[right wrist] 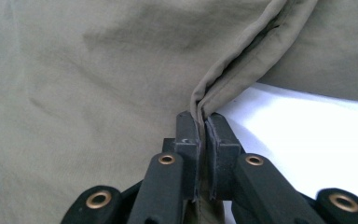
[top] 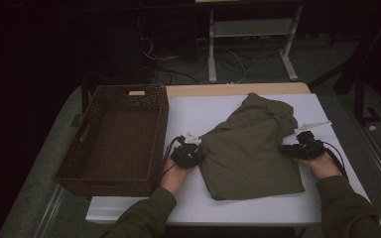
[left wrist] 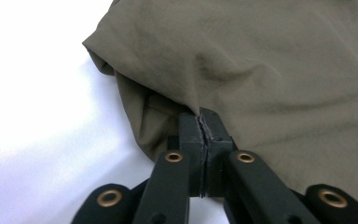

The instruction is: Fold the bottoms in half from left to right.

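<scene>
An olive-green garment (top: 250,148) lies loosely folded on the white table (top: 198,114). My left gripper (top: 194,150) sits at its left edge, and its jaws are shut on a pinch of the garment (left wrist: 242,70) there. At the right edge my right gripper (top: 288,148) is shut on a folded seam of the garment (right wrist: 98,93), which rises in a ridge from between the jaws. Both hands rest low on the table, sleeves coming in from the bottom.
A dark wicker basket (top: 92,153) stands on the table's left side, close to my left hand. Behind the table are a metal stand (top: 250,29) and cables on the floor. White tabletop shows in front of the garment.
</scene>
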`<state>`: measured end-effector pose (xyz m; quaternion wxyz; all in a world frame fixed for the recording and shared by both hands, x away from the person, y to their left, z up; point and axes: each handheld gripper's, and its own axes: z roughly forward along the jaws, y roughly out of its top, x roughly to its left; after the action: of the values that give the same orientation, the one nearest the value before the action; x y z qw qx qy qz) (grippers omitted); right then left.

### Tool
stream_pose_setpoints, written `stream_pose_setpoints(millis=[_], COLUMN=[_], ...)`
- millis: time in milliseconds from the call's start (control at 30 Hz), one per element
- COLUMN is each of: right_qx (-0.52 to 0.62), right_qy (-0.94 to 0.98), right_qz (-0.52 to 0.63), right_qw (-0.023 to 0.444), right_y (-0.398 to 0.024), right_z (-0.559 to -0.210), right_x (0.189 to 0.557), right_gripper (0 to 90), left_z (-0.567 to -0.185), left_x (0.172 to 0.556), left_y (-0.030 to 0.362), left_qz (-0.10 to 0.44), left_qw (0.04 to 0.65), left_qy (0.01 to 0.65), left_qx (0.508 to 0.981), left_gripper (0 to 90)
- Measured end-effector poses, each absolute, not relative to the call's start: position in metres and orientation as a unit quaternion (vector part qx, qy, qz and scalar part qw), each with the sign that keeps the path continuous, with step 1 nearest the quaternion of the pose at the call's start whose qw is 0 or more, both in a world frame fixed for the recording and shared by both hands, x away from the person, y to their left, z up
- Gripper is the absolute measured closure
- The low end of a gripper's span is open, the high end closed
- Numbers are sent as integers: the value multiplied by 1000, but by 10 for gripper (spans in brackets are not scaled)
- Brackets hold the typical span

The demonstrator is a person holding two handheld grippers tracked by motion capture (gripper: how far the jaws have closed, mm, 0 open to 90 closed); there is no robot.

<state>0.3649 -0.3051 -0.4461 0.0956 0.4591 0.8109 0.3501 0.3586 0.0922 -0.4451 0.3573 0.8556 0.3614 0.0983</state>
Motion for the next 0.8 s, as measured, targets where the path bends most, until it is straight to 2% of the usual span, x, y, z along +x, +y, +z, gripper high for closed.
stream_pose_setpoints(millis=[233,367,500,567,667,733,800], right_qx=[460,462,472,475,477,475,474], right_qy=[805,806,798,796,795,794,792], right_qz=[362,354,353,352,351,352,361], right_qw=[96,107,126,131,133,141,138], right_y=[-312,-314,-317,-317,-317,-317,-318], right_z=[-439,-440,-443,-445,-447,-443,-438], right_x=[361,360,365,367,368,366,363], right_gripper=[847,847,851,851,837,763,643], left_z=[-440,-443,-442,-442,-437,-431,-423], left_x=[381,384,379,377,368,359,351], left_y=[91,86,86,87,89,92,94], left_qz=[145,113,107,107,111,110,104], left_qw=[354,362,359,356,364,372,383], left_qy=[370,375,367,367,362,355,342], left_qx=[847,846,851,853,851,850,852], left_gripper=[894,890,875,805,637,570,532])
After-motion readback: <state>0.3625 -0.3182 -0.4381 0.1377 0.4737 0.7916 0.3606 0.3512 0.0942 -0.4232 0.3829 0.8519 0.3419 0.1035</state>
